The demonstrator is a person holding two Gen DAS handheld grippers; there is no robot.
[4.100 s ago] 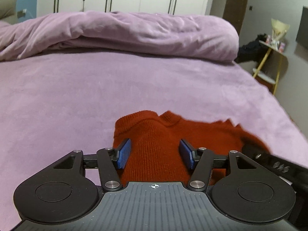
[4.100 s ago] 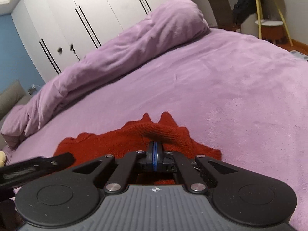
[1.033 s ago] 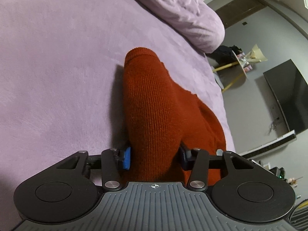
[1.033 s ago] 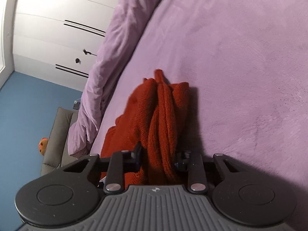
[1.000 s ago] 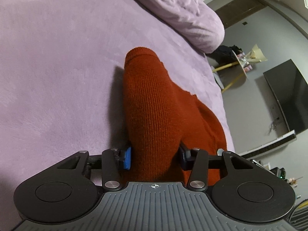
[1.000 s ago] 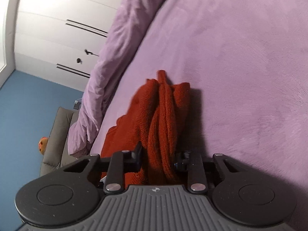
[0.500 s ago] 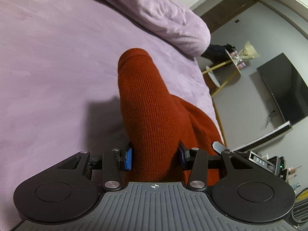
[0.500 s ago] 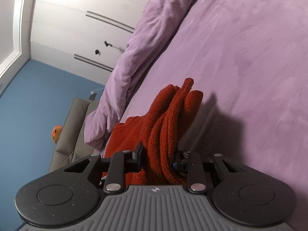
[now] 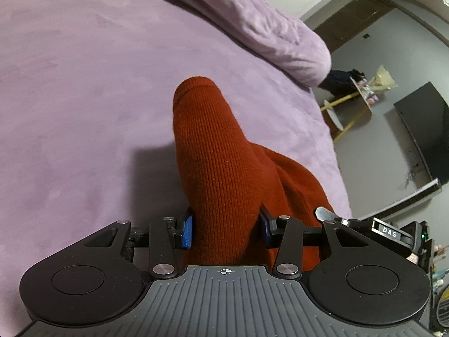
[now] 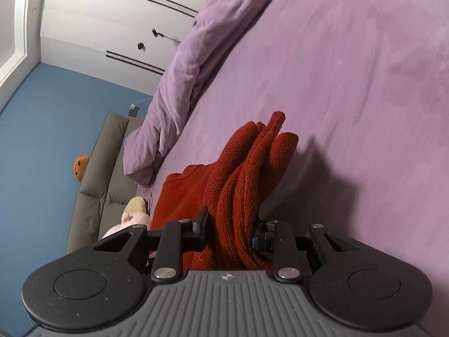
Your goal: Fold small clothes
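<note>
left gripper (image 9: pixel 226 231): clamped on red knit sweater (image 9: pixel 219 168) | right gripper (image 10: pixel 228 234): pinching its bunched folds | sweater: hanging lifted above the purple bed (image 9: pixel 84 84)

The sweater (image 9: pixel 224 168) hangs between both tools, left tool (image 9: pixel 226 230) and right tool (image 10: pixel 228 234), up over the bed (image 9: pixel 84 98). Bunched duvet (image 9: pixel 266 28) sits at the far edge, wardrobe (image 10: pixel 112 28) behind it.

Both wrist views look closely down along tongs, sharing the bed (image 9: pixel 84 84).
</note>
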